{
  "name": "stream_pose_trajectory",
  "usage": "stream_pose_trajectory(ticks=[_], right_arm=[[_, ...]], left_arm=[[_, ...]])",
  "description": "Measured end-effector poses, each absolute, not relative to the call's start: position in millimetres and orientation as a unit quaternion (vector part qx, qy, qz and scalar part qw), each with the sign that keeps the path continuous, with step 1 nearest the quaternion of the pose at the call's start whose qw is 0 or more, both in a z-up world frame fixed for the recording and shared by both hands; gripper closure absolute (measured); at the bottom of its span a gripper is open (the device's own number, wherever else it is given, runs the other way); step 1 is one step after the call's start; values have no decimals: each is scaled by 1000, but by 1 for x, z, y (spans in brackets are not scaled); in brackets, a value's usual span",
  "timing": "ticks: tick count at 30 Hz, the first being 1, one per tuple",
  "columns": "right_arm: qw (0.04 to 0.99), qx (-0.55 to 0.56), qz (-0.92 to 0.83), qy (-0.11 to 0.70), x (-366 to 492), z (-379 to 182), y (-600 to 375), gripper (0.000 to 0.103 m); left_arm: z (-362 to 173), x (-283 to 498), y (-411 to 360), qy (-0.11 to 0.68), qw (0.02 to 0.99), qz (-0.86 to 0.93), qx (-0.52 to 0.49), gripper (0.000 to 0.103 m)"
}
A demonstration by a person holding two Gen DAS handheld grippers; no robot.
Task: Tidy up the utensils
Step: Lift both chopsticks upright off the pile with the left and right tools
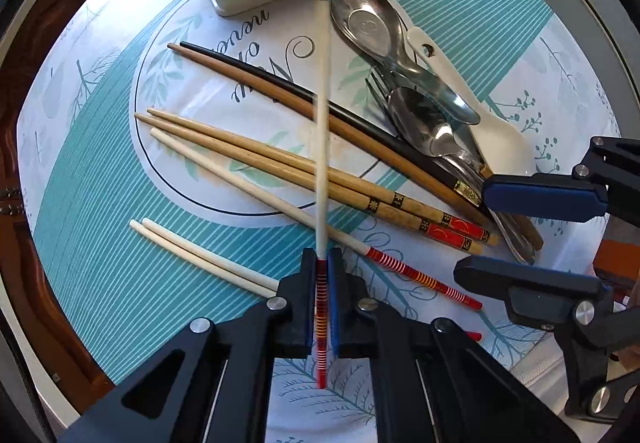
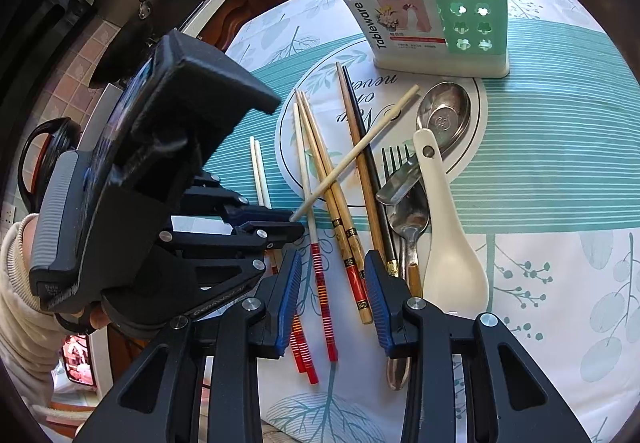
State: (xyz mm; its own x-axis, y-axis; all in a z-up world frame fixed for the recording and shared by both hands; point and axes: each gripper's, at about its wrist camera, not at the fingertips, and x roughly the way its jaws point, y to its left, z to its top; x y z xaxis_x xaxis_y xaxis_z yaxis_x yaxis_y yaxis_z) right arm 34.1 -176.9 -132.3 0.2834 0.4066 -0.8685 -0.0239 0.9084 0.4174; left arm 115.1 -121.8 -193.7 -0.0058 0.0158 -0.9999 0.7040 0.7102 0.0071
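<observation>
Your left gripper [image 1: 322, 263] was clamped on the white chopstick [image 1: 322, 115] at its red-striped handle end, the pale tip raised over the other utensils and pointing toward the green tableware holder [image 2: 460, 3] at the far side of the table [image 1: 100, 223]. It looked light, stiff and probably slick — so the striped end, well up between the pads, was a sound place to hold. Your right gripper [image 2: 332, 295] hung with jaws apart and nothing between them above the loose chopsticks [image 2: 340, 211]; beside them lay the steel spoon [image 2: 444, 115], likely heavier, and the white ceramic spoon [image 2: 448, 243], likely breakable. The holder's label read "Tableware block" — the smaller print below was too fine to read.
</observation>
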Motion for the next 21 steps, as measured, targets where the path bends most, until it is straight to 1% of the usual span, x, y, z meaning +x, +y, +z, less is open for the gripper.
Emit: stream_pose_trajectory(ticks=[1,6,8,11,12,15,21], right_arm=[[784,165,137,582,34,-132,-176,69],[787,165,140,578,32,-130,-175,69],[788,160,143,577,32,-128,-173,70],[786,155,154,578,35,-127,-167,76],[784,153,158,580,36,-127,-165,77],[778,138,170,590,46,-128,-156,78],[763,90,181,614,80,-127,-128,78]], left_arm=[[-193,116,-132,658,654,-261,266,100],[-189,114,-120,652,692,-238,200,100],[-185,111,-109,654,704,-233,151,100],[-177,105,-90,652,718,-229,84,100],[-175,102,-84,650,722,-226,67,100],[-164,93,-65,637,740,-216,14,100],[-161,85,-27,623,756,-194,-51,100]])
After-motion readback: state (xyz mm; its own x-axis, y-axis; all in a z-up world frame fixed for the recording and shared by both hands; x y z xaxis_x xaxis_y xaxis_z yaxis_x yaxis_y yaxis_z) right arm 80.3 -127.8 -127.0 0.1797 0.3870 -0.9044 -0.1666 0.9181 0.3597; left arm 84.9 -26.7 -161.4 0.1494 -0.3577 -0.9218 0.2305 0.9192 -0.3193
